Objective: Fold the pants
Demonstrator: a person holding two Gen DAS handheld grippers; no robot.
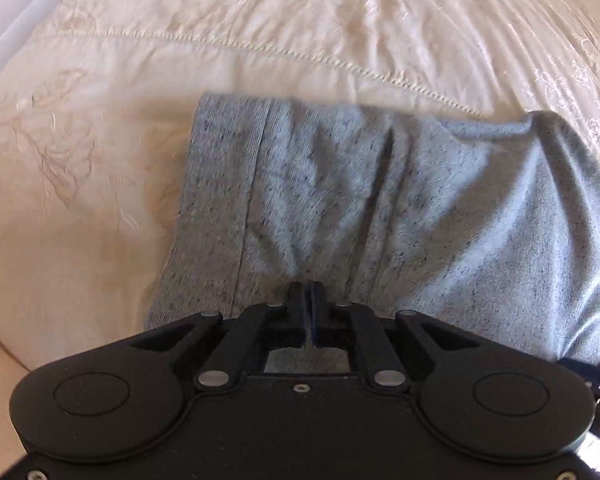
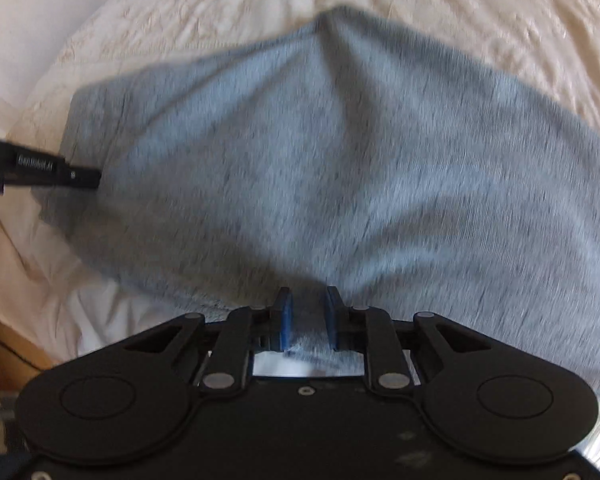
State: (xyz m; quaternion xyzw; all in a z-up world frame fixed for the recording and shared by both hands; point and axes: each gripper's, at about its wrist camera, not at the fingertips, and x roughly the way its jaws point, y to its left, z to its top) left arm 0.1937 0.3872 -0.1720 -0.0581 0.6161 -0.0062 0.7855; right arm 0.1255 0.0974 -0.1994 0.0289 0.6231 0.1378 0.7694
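Observation:
Grey speckled pants (image 1: pixel 340 184) lie on a cream embroidered bedspread (image 1: pixel 100 160). My left gripper (image 1: pixel 309 288) is shut on the near edge of the pants, with the cloth pinched between its fingers. In the right wrist view the pants (image 2: pixel 320 160) look blurred and bulge upward. My right gripper (image 2: pixel 307 308) has its blue-padded fingers (image 2: pixel 285 320) a little apart, with pants cloth between them at the near edge. The left gripper (image 2: pixel 80 176) also shows at the left of that view, holding the pants' left side.
The bedspread (image 2: pixel 460 8) stretches beyond the pants, with a stitched seam (image 1: pixel 260 50) across it. A white pillow or sheet (image 2: pixel 28 12) lies at the far left. The bed's edge and a wooden frame (image 2: pixel 8 356) show at the lower left.

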